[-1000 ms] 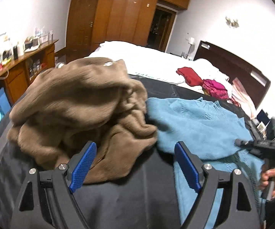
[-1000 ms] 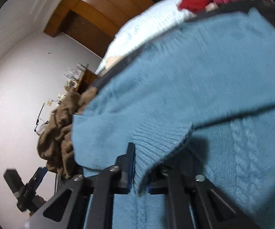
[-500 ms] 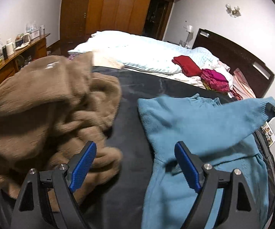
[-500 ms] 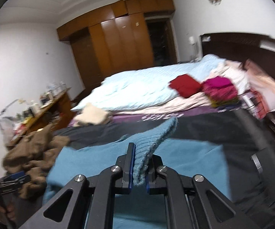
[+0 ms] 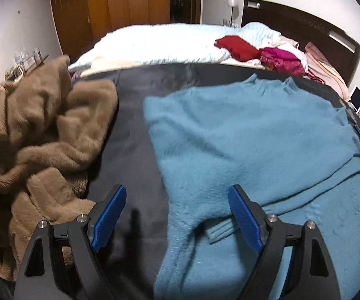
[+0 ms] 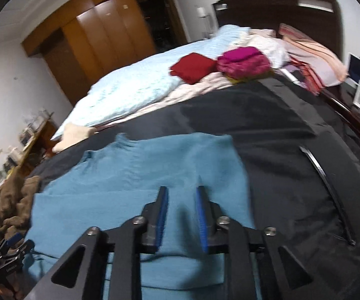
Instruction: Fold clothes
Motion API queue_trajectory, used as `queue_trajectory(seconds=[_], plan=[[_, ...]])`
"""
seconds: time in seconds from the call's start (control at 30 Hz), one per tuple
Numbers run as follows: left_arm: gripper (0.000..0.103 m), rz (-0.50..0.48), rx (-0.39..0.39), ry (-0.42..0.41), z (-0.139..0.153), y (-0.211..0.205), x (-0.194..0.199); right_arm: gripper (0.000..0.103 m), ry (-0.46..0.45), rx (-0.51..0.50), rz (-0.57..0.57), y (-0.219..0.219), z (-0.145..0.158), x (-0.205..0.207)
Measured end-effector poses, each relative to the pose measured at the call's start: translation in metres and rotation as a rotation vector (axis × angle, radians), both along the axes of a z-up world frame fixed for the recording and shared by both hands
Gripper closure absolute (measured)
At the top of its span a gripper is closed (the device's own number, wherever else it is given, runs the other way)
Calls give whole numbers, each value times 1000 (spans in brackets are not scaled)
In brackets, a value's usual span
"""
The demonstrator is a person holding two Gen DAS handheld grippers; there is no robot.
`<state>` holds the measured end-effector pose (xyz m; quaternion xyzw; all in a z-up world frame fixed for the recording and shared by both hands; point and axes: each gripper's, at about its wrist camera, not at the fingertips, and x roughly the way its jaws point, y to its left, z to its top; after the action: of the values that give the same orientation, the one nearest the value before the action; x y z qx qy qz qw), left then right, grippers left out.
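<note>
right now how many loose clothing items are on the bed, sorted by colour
blue knit sweater, spread on the black sheet: 1
brown fleecy garment, bunched up: 1
red folded garment: 1
magenta garment pile, number of pieces not clear: counted as 1
total: 4

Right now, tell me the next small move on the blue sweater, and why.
Probably lower the left gripper and pinch the sweater at its near left sleeve: its jaws stand wide and empty over that edge, while the right gripper is opening with nothing between its pads.
</note>
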<state>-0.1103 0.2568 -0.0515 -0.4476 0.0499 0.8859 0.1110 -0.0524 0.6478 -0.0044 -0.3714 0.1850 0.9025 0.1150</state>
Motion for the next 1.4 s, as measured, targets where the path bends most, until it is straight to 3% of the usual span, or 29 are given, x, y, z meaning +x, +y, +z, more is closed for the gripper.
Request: queue_trajectory(seconds=[0.03,0.07,0.27,0.43,0.53,0.7,0.97,1.13,1.27,1.4], plan=[[14,2,5,-8,-1,-1,-1,37,3,18,-20,2,1,5],[14,5,10,-14,0,-2,-2,27,12,32,-28,3,4,9],[14,-11,61,33,23,2,4,26,34,129,115,-36,18,0],[13,-56,49,33,20,20,9,26,-56,135,234,-70,-10,-25],[13,-43,29,-14,2,20,5,26,-125,133,229,-72,-33,-34],[4,-4,141,-84,-12,-1,-6,22,-125,256,260,-86,-40,-31],[3,0,101,-55,-10,-1,1,19,-125,267,249,-86,-44,-33],[3,1,61,-25,3,-2,13,18,-128,235,224,-86,-29,-13],[3,-32,80,-4,18,-2,30,18,-98,211,279,-95,-11,20],[3,-87,76,8,28,2,54,18,-133,174,368,-110,-13,52]])
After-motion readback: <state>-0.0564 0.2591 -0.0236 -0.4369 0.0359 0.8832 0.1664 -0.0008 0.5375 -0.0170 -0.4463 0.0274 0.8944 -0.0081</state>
